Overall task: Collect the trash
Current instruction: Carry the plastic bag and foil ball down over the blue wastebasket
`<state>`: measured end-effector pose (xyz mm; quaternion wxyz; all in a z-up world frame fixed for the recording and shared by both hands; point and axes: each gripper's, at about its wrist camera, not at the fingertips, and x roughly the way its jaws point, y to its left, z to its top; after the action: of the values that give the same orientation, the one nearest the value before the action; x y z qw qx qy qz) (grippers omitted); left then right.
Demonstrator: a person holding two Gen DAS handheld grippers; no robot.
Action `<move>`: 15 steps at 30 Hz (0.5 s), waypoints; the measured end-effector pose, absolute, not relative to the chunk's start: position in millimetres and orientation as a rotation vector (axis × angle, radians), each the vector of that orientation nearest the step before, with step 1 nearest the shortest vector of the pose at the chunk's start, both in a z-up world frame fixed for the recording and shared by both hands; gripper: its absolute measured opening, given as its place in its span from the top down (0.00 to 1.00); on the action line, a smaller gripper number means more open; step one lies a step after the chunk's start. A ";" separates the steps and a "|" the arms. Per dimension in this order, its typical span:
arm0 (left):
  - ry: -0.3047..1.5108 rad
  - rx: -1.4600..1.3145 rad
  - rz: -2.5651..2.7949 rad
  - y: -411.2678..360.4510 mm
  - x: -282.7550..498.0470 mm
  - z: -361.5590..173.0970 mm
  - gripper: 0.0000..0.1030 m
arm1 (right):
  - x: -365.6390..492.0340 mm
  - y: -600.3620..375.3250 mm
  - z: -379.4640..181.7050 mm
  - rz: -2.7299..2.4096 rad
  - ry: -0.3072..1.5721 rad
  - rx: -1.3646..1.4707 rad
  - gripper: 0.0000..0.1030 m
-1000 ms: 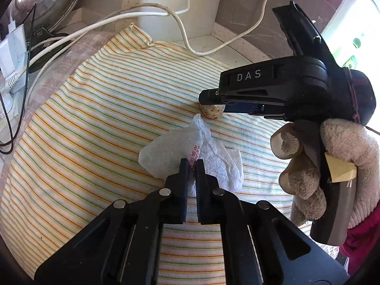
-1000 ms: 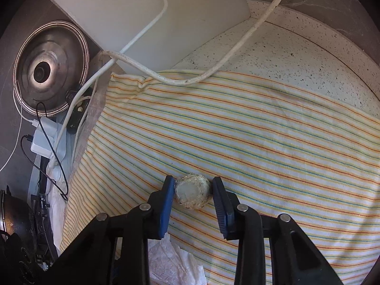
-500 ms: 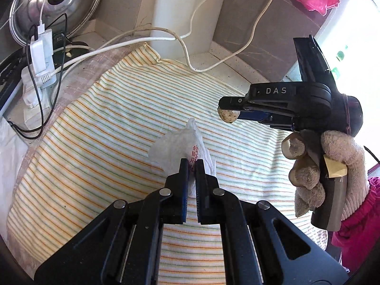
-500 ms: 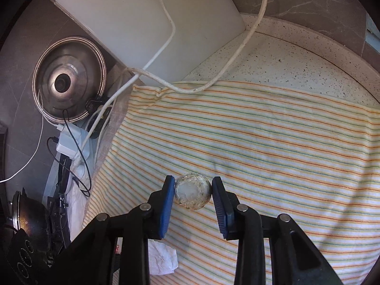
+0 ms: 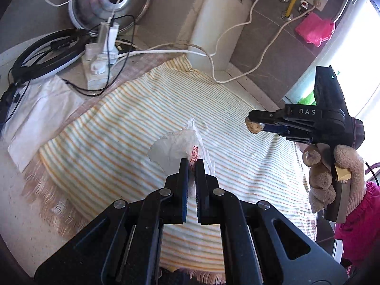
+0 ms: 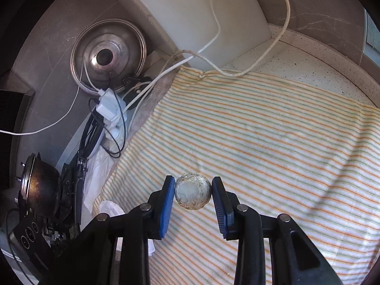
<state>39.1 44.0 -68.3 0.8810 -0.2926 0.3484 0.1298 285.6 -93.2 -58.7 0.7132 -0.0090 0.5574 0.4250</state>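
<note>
Striped cloth (image 5: 114, 128), orange and green on cream, covers a speckled counter (image 6: 315, 64); fringe shows at its near edge in the left view. Item 1: left gripper (image 5: 192, 163), jaws pressed together on a crumpled white wrapper (image 5: 173, 149) held clear above the cloth; red print on the wrapper is too small to read. Item 2: right gripper (image 6: 192, 187), blue pads clamped on a small round ball (image 6: 192, 192), pale centre with a rough straw-coloured rim, also lifted off the cloth. In the left view the same gripper (image 5: 251, 121) appears at right, marked "DAS" in white on its black body, carried by a hand (image 5: 332, 178) in a beige knit glove with a pink sleeve (image 5: 356, 216) below. Surroundings: white board (image 6: 197, 16) leaning on the grey wall behind the cloth; steel lid (image 5: 109, 2) propped against the wall; white power strip (image 5: 101, 57) with a charger plugged in; 2 white cables (image 5: 237, 78) trailing over the cloth's far corner; black cables (image 5: 78, 87) beside the strip; dark pot (image 6: 40, 187) at the far left of the right view; pink rag (image 5: 314, 29) hanging near wall taps. White sheet (image 5: 38, 116) lies beside the cloth's left edge. Nothing lies on the cloth beneath either gripper.
</note>
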 end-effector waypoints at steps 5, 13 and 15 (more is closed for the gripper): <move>0.711 -0.654 0.326 59.6 -4.3 -76.0 0.97 | 260.6 -103.4 -59.3 0.969 1.262 -0.041 0.68; 0.707 -0.642 0.344 64.4 -46.7 -80.3 0.97 | 233.4 -119.7 -54.6 0.953 1.270 -0.069 0.68; 0.707 -0.646 0.327 63.1 -52.3 -80.8 0.97 | 225.5 -121.2 -53.2 0.948 1.269 -0.078 0.68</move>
<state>-52.3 63.1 -80.8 0.8746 -0.3095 0.3387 0.1568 225.5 -121.2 -53.2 0.7018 -0.0352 0.5700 0.4258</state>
